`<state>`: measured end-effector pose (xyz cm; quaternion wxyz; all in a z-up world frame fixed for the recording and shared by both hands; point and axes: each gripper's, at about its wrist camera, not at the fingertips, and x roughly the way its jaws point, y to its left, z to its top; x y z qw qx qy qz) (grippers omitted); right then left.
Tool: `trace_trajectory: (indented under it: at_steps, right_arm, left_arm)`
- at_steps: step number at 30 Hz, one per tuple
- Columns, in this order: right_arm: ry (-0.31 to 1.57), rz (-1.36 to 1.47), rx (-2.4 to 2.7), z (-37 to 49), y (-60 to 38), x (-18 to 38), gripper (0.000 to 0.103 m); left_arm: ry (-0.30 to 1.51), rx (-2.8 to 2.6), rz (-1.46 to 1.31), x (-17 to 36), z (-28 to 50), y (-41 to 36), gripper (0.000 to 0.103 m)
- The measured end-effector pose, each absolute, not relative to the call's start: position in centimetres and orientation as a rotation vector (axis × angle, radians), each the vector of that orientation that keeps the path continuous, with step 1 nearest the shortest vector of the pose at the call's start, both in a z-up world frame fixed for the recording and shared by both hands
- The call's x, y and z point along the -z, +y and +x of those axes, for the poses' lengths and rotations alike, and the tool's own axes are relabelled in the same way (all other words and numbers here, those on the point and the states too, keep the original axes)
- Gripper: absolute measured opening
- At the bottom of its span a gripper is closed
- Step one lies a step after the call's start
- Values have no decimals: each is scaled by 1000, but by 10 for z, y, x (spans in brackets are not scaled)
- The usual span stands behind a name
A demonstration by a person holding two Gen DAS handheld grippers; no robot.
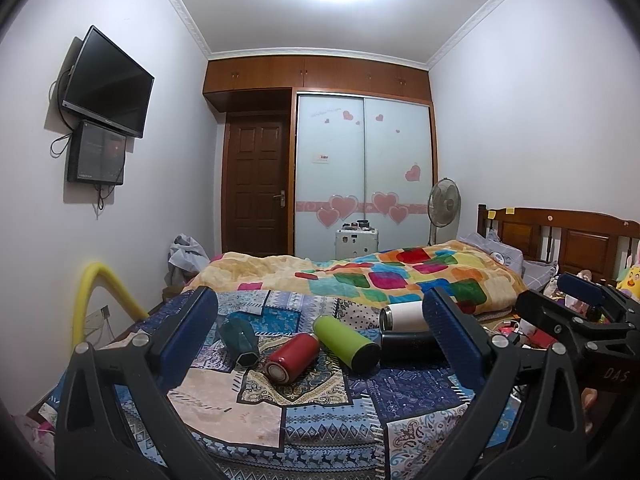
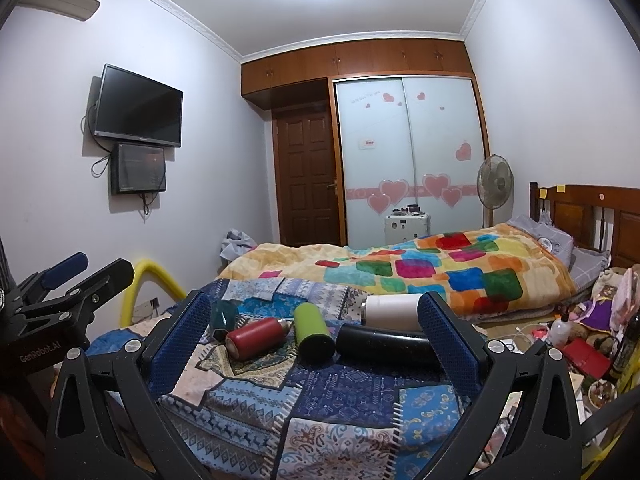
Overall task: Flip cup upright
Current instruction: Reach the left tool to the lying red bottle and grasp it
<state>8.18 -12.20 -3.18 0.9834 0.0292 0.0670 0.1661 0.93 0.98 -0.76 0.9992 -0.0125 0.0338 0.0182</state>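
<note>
Several cups lie on their sides on the patchwork bedspread (image 1: 320, 408): a dark teal faceted cup (image 1: 239, 340), a red cup (image 1: 292, 357), a green cup (image 1: 345, 343), a black cup (image 1: 408, 346) and a white cup (image 1: 404, 315). My left gripper (image 1: 320, 344) is open and empty, held a little short of them. In the right wrist view the teal (image 2: 224, 316), red (image 2: 256, 338), green (image 2: 313, 330), black (image 2: 384, 344) and white (image 2: 392, 309) cups lie ahead of my right gripper (image 2: 316, 340), which is open and empty. The right gripper also shows at the right of the left wrist view (image 1: 580, 312).
A colourful blanket (image 1: 392, 276) is heaped behind the cups. A yellow foam tube (image 1: 100, 300) stands at the bed's left edge. Clutter and a wooden headboard (image 1: 560, 236) lie to the right. A door, wardrobe, fan and wall TV are farther back.
</note>
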Motion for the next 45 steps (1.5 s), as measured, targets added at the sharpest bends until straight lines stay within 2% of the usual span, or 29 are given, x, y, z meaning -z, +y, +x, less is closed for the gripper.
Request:
trace_trajectory:
  at_steps: [12, 18, 28, 32, 34, 42, 45]
  right_arm:
    - [153, 56, -339, 90, -115, 37, 103]
    - [192, 60, -330, 108, -120, 49, 103]
    - [282, 51, -306, 152, -127, 75, 103]
    - [312, 54, -299, 171, -129, 84, 103]
    - [330, 57, -301, 181, -130, 89, 103]
    - [377, 43, -306, 203, -127, 104, 103]
    - [397, 51, -309, 209, -126, 110, 103]
  left_arm:
    - [87, -48, -23, 17, 22, 15, 103]
    - [153, -27, -10, 29, 54, 20, 103]
    - [431, 22, 80, 62, 166, 43, 103]
    - [534, 44, 113, 79, 211, 51, 96]
    - [589, 66, 127, 91, 234, 53, 88]
    - [777, 103, 171, 136, 311, 59, 81]
    - [835, 111, 174, 150, 331, 62, 75]
